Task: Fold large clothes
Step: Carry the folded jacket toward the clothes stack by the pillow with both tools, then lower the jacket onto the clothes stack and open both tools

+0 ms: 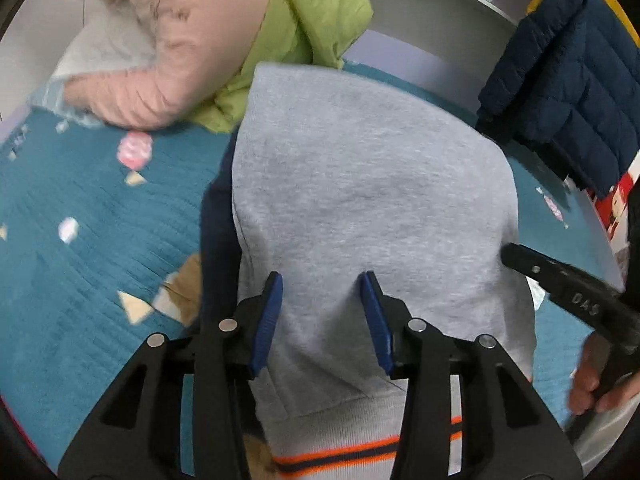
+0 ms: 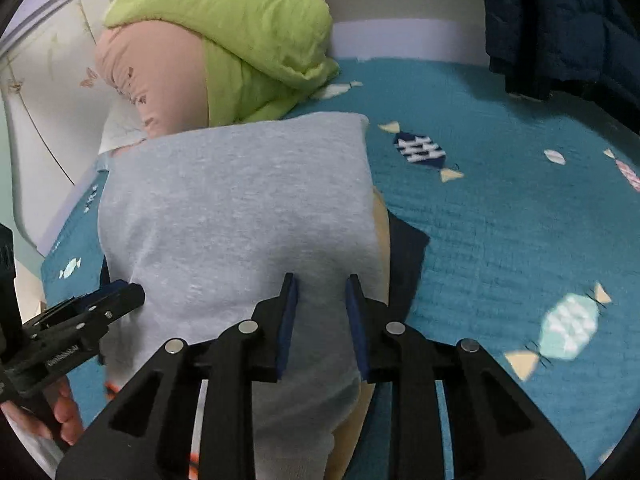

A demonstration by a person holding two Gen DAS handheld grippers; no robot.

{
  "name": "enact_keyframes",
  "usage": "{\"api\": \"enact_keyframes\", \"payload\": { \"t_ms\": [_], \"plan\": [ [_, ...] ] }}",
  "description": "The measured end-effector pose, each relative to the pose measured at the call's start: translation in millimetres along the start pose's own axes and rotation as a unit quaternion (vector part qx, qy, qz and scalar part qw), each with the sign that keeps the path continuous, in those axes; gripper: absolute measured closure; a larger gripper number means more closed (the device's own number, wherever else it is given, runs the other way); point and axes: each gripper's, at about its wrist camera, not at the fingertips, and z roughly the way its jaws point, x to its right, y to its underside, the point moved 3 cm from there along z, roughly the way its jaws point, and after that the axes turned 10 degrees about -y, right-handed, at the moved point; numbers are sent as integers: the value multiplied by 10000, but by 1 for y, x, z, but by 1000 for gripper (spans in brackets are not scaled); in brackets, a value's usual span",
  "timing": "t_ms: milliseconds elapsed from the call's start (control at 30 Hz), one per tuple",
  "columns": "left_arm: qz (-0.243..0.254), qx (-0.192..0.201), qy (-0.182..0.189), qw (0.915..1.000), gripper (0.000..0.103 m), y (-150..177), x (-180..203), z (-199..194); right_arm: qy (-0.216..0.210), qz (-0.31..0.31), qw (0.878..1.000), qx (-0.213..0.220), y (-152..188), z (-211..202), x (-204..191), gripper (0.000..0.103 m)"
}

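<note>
A grey sweatshirt (image 1: 360,200) with an orange-and-navy striped hem lies folded on the teal bedspread (image 1: 80,280); a navy part shows under its left edge. It also shows in the right wrist view (image 2: 240,208). My left gripper (image 1: 322,280) is open, its blue pads over the near part of the sweatshirt, holding nothing. My right gripper (image 2: 320,280) is open over the sweatshirt's right near part. The right gripper also shows in the left wrist view (image 1: 560,280), and the left gripper in the right wrist view (image 2: 100,304).
A pink garment (image 1: 168,40) and a lime-green jacket (image 1: 312,20) are piled at the far side of the bed. A navy puffer jacket (image 1: 568,80) hangs at the right. The bedspread (image 2: 520,220) has candy prints. A white bed frame (image 1: 440,12) runs behind.
</note>
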Motion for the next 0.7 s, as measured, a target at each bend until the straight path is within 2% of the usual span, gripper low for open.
{"api": "enact_keyframes", "payload": {
  "t_ms": [33, 133, 200, 233, 267, 333, 400, 467, 567, 600, 700],
  "plan": [
    [150, 206, -268, 9993, 63, -3, 1, -11, -6, 82, 9999, -116, 1, -6, -2, 80],
    [146, 392, -580, 9974, 63, -3, -5, -22, -151, 246, 9989, -371, 11, -10, -8, 80],
    [11, 172, -611, 9980, 63, -2, -12, -5, 25, 236, 9984, -515, 20, 7, -2, 80],
    [-28, -9, -749, 9972, 63, 0, -16, 12, 85, 255, 9981, -553, 23, 17, 1, 80],
    [-58, -108, -702, 9975, 64, 3, -18, 22, 131, 297, 9980, -550, 26, 25, 4, 79],
    [-137, -160, -715, 9972, 63, 7, -20, 36, 171, 241, 9982, -527, 23, 23, 0, 79],
    [-72, -111, -780, 9969, 64, 3, -19, 33, 266, 165, 9980, -553, 19, 12, -8, 79],
    [-31, 15, -777, 9970, 63, -1, -18, 21, 89, 195, 9991, -379, 11, -3, -14, 77],
    [51, 449, -880, 9951, 63, -14, -16, -5, -9, -115, 9996, 261, -12, -33, -30, 77],
    [61, 585, -887, 9943, 63, -21, -14, -13, -162, -296, 9982, 488, -22, -39, -39, 76],
    [75, 933, -531, 9942, 63, -49, -5, -28, -245, -605, 9951, 745, -43, -33, -55, 77]
  ]
}}
